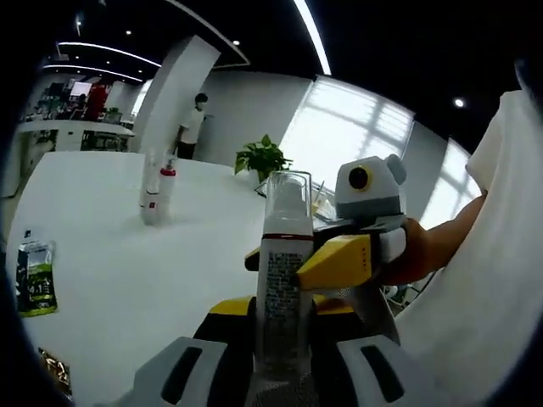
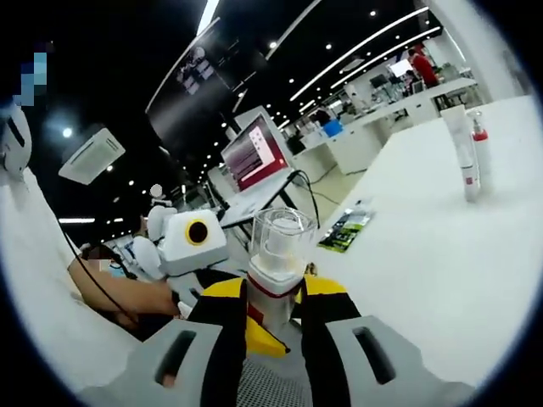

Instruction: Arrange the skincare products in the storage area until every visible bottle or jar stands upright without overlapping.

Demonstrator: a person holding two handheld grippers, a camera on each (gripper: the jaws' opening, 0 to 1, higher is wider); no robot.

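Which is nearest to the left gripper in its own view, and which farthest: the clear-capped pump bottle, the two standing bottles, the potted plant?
1. Clear-capped pump bottle: between the left gripper jaws, upright.
2. Two standing bottles: on the white table, up-left, side by side.
3. Potted plant: at the table's far edge, beyond the bottle.

pump bottle (image 1: 284, 280) base hidden between the tool's jaws, label print unreadable

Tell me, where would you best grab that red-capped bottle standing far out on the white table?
Probably around its straight body, below the cap, coming in level from the side. The red-capped bottle stands upright on the white table, close beside a taller white tube, so approach from its free side, away from the tube.
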